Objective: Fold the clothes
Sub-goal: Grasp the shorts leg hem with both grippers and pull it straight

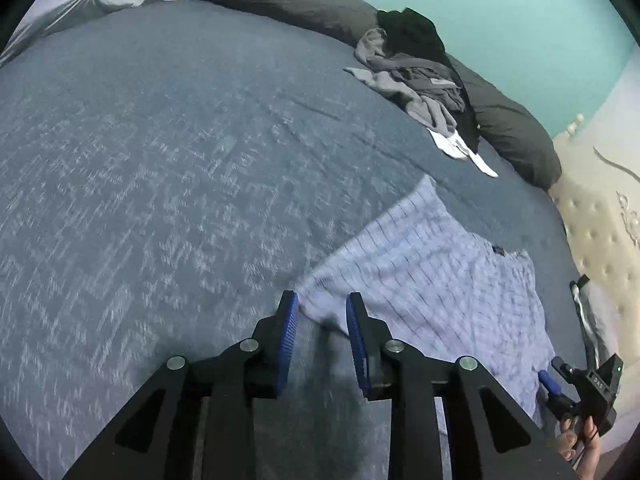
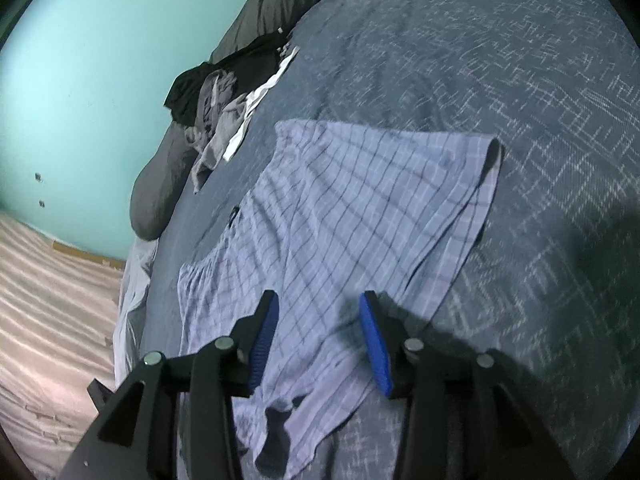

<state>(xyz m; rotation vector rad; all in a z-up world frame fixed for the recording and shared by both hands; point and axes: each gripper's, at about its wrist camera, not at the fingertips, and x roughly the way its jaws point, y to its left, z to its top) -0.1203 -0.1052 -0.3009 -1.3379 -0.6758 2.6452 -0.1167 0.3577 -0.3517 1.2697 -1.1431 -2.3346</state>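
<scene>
A pale lilac checked garment [image 2: 352, 216] lies spread flat on the blue bedspread [image 2: 520, 80]; it looks like boxer shorts with a gathered waistband on the left. My right gripper [image 2: 318, 304] hovers open over its near part, nothing between the blue pads. In the left wrist view the same garment [image 1: 432, 280] lies to the right, and my left gripper [image 1: 322, 304] is open at its near left corner, holding nothing. The right gripper's body [image 1: 592, 384] shows at the far right, held by a hand [image 1: 580, 440].
A heap of unfolded grey, black and white clothes [image 1: 416, 68] sits against dark grey pillows [image 1: 516, 132] by the teal wall [image 2: 80, 80]. A tufted cream headboard [image 1: 600, 232] borders the bed. The bed's edge and a pink striped floor [image 2: 52, 320] lie left in the right wrist view.
</scene>
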